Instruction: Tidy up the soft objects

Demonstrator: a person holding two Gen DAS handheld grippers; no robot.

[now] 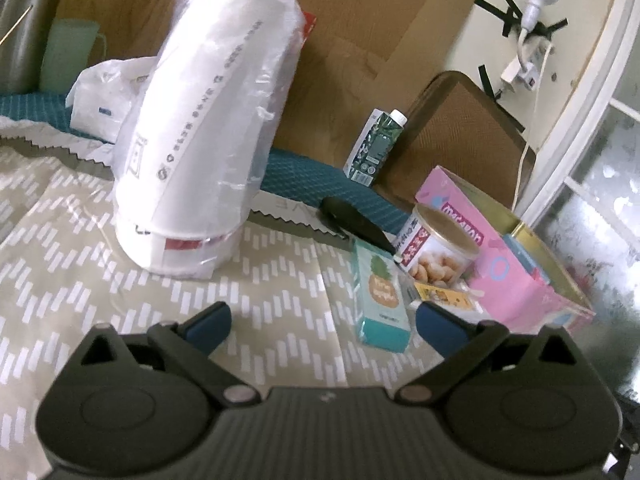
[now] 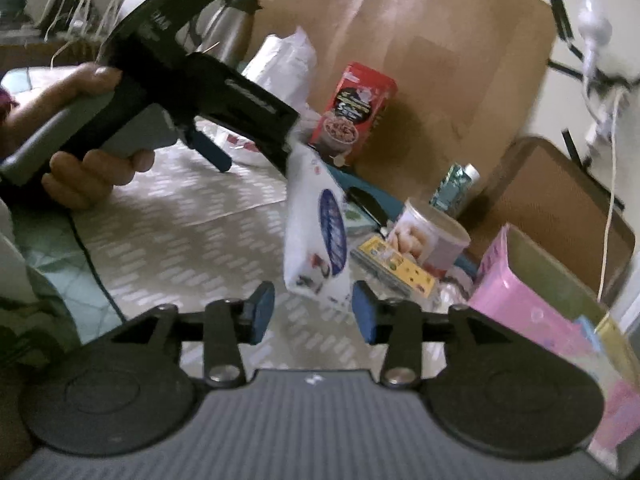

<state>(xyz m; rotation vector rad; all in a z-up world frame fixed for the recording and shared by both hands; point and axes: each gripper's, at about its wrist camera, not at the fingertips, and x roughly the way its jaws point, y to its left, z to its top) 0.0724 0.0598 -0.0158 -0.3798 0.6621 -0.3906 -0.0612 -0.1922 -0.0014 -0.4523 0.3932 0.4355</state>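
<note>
Left wrist view: left gripper (image 1: 322,322), fingers spread wide and holding nothing, hovers over the patterned cloth (image 1: 120,280). A plastic bag of stacked paper cups (image 1: 204,128) stands tilted ahead. At right, a teal carton (image 1: 382,300), a nut can (image 1: 438,248) and a pink box (image 1: 516,280), open-topped, contents unclear.

Right wrist view: right gripper (image 2: 314,314), fingers moderately apart and empty, sits just below a white tissue pack (image 2: 320,224). The pack hangs with its long axis near vertical, against the other gripper's tip; that grip cannot be determined. A red box (image 2: 356,112) stands behind.
</note>
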